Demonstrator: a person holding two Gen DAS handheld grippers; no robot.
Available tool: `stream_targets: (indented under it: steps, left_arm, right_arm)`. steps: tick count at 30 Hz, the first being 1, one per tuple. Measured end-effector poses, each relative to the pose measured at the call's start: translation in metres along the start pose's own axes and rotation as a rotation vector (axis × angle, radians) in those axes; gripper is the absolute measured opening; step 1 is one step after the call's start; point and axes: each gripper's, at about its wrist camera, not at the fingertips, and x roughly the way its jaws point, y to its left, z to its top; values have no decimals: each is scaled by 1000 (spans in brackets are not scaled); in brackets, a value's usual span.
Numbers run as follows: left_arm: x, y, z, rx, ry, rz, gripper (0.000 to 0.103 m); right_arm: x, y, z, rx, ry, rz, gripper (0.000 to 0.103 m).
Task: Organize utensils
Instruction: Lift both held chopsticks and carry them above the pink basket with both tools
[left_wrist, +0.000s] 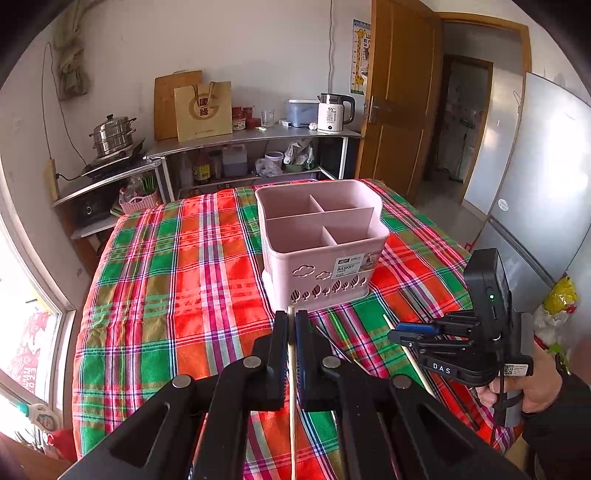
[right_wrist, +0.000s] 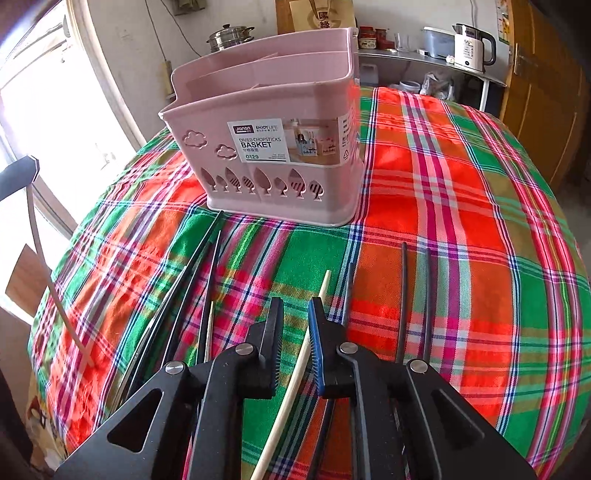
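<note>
one pale chopstick (left_wrist: 291, 369) clamped in left gripper (left_wrist: 291, 325), lower end cut off, right gripper (right_wrist: 295, 314) parted around another pale chopstick (right_wrist: 295, 376)

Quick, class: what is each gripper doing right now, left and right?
Left gripper: shut on a light wooden chopstick.
Right gripper: open around another pale chopstick lying on the tablecloth, not yet clamped.
</note>
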Motion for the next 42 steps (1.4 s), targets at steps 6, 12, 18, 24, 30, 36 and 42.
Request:
stream_targets:
  steps: [6, 12, 18, 24, 30, 36, 42]
  left_arm:
    - [9, 6, -1, -12, 10, -10, 4]
    - [13, 7, 0, -15, 17, -18, 4]
    - [9, 6, 5, -11, 5, -15, 4]
    - [0, 4, 8, -8, -10, -12, 4]
    - [-12, -4, 12, -1, -28, -7, 4]
    - [-25, -9, 17, 5, -47, -4, 4]
    - [-36, -13, 21, 12, -64, -4, 4]
  right_arm:
    - [11, -6, 5, 25, 20, -21, 14]
    - [17, -5, 12, 16, 27, -21, 13]
    - [8, 2, 16, -7, 4, 1, 5]
    - [-30, 6, 23, -13, -89, 27, 5]
    - [-78, 12, 28, -29, -202, 42, 5]
    - [-113, 21, 30, -52, -283, 45, 5]
    - [-133, 25, 28, -61, -333, 48, 5]
